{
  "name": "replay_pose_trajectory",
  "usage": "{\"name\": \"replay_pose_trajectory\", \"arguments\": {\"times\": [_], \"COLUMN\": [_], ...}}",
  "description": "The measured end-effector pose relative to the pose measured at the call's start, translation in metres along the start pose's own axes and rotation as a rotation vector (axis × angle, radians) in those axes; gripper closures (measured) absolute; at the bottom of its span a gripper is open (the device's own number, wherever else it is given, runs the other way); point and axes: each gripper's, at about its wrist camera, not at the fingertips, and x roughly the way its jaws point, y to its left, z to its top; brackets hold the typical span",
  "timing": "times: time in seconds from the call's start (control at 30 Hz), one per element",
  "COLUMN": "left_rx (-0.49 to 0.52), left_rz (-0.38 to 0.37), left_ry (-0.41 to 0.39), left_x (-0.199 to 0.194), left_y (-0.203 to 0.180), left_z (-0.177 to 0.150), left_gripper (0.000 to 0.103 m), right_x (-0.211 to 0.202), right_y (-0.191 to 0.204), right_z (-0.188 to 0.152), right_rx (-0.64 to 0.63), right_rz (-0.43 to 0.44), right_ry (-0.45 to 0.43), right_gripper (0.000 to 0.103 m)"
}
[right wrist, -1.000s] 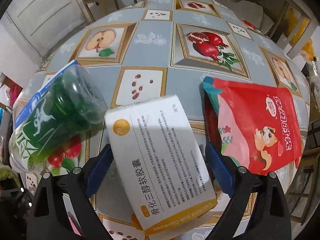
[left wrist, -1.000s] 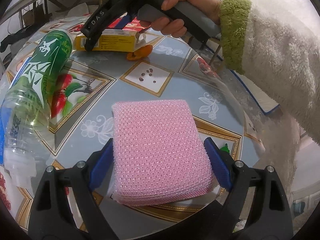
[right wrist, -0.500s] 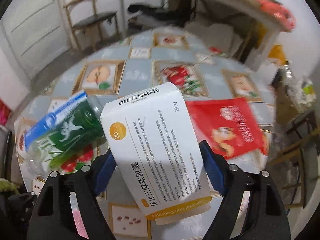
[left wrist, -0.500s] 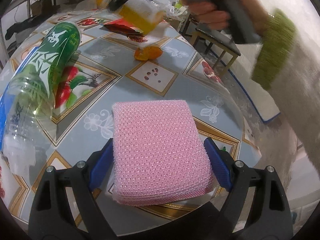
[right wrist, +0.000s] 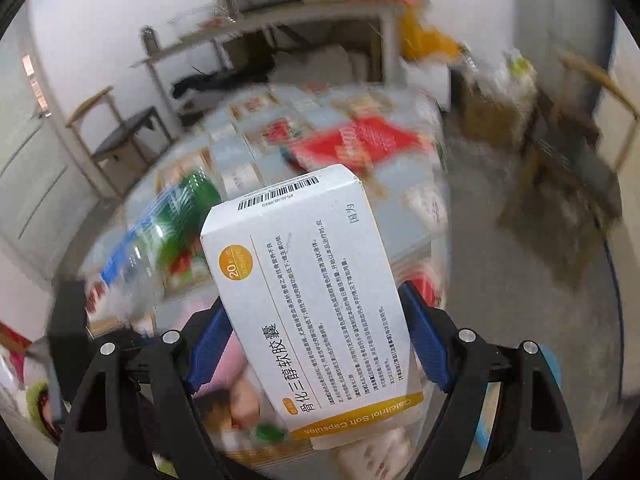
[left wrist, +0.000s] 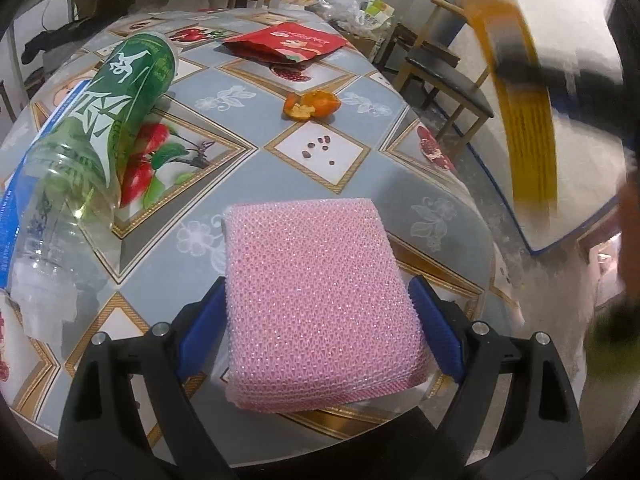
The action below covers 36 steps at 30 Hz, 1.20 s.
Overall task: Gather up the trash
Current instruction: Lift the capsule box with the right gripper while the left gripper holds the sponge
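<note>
Right tool [right wrist: 316, 344]: clamped on white-and-orange cardboard capsule box [right wrist: 312, 300], aloft off the worktop's right edge [left wrist: 460, 196]. Best kept squeezed until over a bin. Left tool [left wrist: 320, 316]: gripped pink mesh sponge [left wrist: 316, 300], near edge.

bottle [left wrist: 100, 128] left of sponge [left wrist: 320, 304]

Ahead of the left tongs [left wrist: 320, 320], past the pink sponge [left wrist: 316, 300] filling their gap, the bench [left wrist: 256, 176] lies bare up to the orange peel [left wrist: 310, 105] and the red snack pouch [left wrist: 286, 42] beyond it. To their left a lying green-labelled plastic bottle [left wrist: 96, 136] blocks that side. To their right the bench edge drops away towards a wooden chair [left wrist: 444, 68].
</note>
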Motion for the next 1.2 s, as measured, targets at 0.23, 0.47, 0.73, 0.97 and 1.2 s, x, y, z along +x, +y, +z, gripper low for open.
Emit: {"name": "replay_pose_trajectory", "arguments": {"times": [0.23,0.47,0.73,0.97,1.2], "left_rx": [0.041,0.039,0.018,0.022,0.019], "left_rz": [0.063,0.083,0.081,0.081,0.082], "left_ry": [0.000,-0.010,-0.014,-0.033,-0.048], "left_x": [0.002,0.003,0.001,-0.005,-0.009], "left_y": [-0.007,-0.007,-0.004,-0.006,-0.005], "left_z": [-0.003,-0.004,-0.004,-0.005,-0.006], "left_gripper": [0.018,0.019,0.022,0.022,0.022], "right_x": [0.031,0.025,0.028,0.035,0.032], "right_y": [-0.007,-0.010,-0.002,0.003,-0.001], "right_z": [-0.059,-0.079,-0.089,-0.099,-0.101], "right_rx": [0.112,0.122,0.075,0.070,0.094], "right_rz": [-0.061,-0.049,-0.054,-0.076,-0.077], "right_ry": [0.080,0.081,0.088,0.096,0.078], "right_gripper": [0.024,0.020,0.020,0.020,0.026]}}
